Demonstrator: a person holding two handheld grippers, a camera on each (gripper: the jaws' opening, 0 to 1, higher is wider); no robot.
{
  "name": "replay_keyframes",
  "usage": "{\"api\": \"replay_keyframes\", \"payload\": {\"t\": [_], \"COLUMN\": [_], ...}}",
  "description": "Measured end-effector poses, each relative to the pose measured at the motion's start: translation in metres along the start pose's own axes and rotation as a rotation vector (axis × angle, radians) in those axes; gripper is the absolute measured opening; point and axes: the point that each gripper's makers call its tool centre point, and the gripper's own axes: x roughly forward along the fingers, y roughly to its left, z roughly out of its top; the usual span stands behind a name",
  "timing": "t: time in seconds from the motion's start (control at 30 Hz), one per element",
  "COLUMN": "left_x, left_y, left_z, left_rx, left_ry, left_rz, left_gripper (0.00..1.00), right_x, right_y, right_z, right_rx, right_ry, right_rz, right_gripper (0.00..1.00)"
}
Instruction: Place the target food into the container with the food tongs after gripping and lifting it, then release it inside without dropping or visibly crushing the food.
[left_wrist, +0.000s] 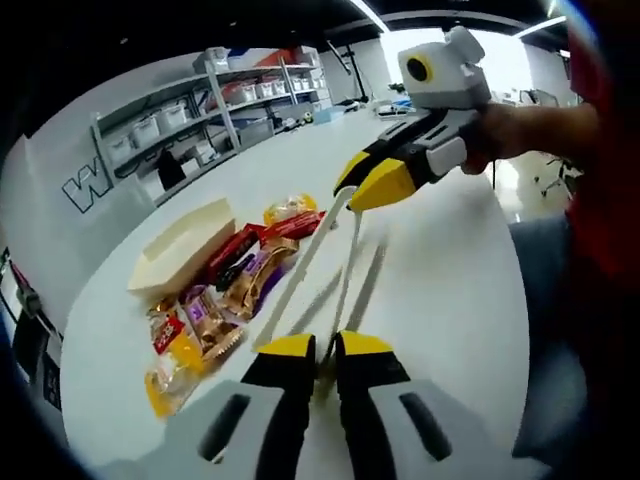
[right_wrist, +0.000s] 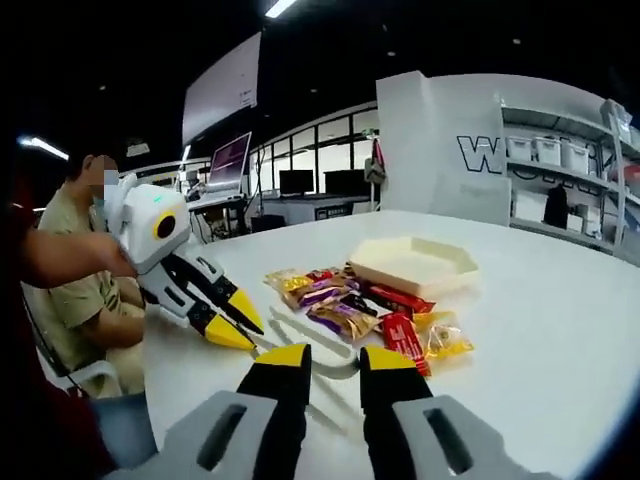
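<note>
White food tongs (left_wrist: 330, 260) lie low over the white table (left_wrist: 450, 300), spanning both grippers. My right gripper (left_wrist: 352, 192) is shut on their joined end. My left gripper (left_wrist: 326, 348) is closed on the tip of one arm. In the right gripper view the tongs (right_wrist: 315, 345) run from my right gripper (right_wrist: 335, 360) left to my left gripper (right_wrist: 250, 338). Several wrapped snacks (left_wrist: 235, 285) (right_wrist: 355, 305) lie in a pile. A cream tray container (left_wrist: 185, 245) (right_wrist: 415, 262) stands just behind them, empty.
Shelving with storage bins (left_wrist: 225, 95) (right_wrist: 565, 150) lines the far wall. A seated person (right_wrist: 85, 295) is at the table's left edge, with monitors (right_wrist: 230, 160) behind. A sleeve in red (left_wrist: 600, 190) holds my right gripper.
</note>
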Motion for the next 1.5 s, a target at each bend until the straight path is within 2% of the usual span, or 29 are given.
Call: {"api": "replay_keyframes", "payload": {"t": [0.07, 0.13, 0.2, 0.53, 0.63, 0.67, 0.73, 0.77, 0.8, 0.83, 1.0, 1.1, 1.17, 1.33, 1.43, 1.5], "left_x": [0.0, 0.0, -0.001, -0.006, -0.01, -0.012, -0.015, -0.016, -0.018, -0.019, -0.025, -0.03, -0.032, -0.035, -0.038, -0.038], "left_y": [-0.005, -0.006, -0.007, -0.012, -0.012, -0.014, -0.014, -0.017, -0.017, -0.016, -0.02, -0.03, -0.037, -0.044, -0.052, -0.055], "left_z": [0.001, 0.001, 0.001, 0.0, 0.003, 0.006, 0.01, 0.014, 0.016, 0.019, 0.037, 0.047, 0.05, 0.056, 0.065, 0.07], "left_rx": [0.071, 0.117, 0.104, 0.164, 0.135, 0.099, 0.095, 0.074, 0.072, 0.074, 0.01, -0.009, -0.035, -0.023, -0.007, -0.03], "left_ry": [-0.007, -0.014, -0.017, -0.041, -0.082, -0.097, -0.121, -0.14, -0.15, -0.164, -0.244, -0.29, -0.3, -0.31, -0.337, -0.345], "left_rz": [-0.024, -0.022, -0.031, -0.057, -0.058, -0.071, -0.074, -0.092, -0.094, -0.092, -0.129, -0.19, -0.232, -0.268, -0.296, -0.313], "left_gripper": [0.02, 0.02, 0.01, 0.0, 0.0, 0.0, 0.0, 0.0, 0.0, 0.0, 0.0, 0.0, 0.0, 0.0, 0.0, 0.0], "right_x": [-0.002, -0.003, -0.002, -0.003, -0.008, -0.01, -0.012, -0.014, -0.014, -0.016, -0.022, -0.026, -0.028, -0.032, -0.034, -0.036], "right_y": [-0.002, -0.001, -0.001, 0.007, 0.007, 0.006, 0.007, 0.014, 0.016, 0.021, 0.03, 0.038, 0.042, 0.047, 0.053, 0.057], "right_z": [0.005, 0.005, 0.004, 0.006, 0.011, 0.013, 0.017, 0.023, 0.026, 0.027, 0.036, 0.039, 0.041, 0.046, 0.048, 0.051], "right_rx": [-0.024, -0.02, -0.011, -0.024, -0.042, -0.052, -0.052, -0.049, -0.023, -0.042, -0.024, -0.006, -0.006, -0.013, -0.013, -0.008], "right_ry": [-0.024, -0.025, -0.019, -0.032, -0.056, -0.071, -0.09, -0.123, -0.141, -0.138, -0.2, -0.222, -0.234, -0.256, -0.264, -0.276], "right_rz": [-0.012, -0.008, -0.006, 0.022, 0.028, 0.029, 0.042, 0.082, 0.091, 0.126, 0.18, 0.226, 0.248, 0.273, 0.307, 0.328], "right_gripper": [0.06, 0.06, 0.07, 0.11, 0.12, 0.15, 0.26, 0.31, 0.36, 0.38, 0.39, 0.39, 0.4, 0.37, 0.35, 0.35]}}
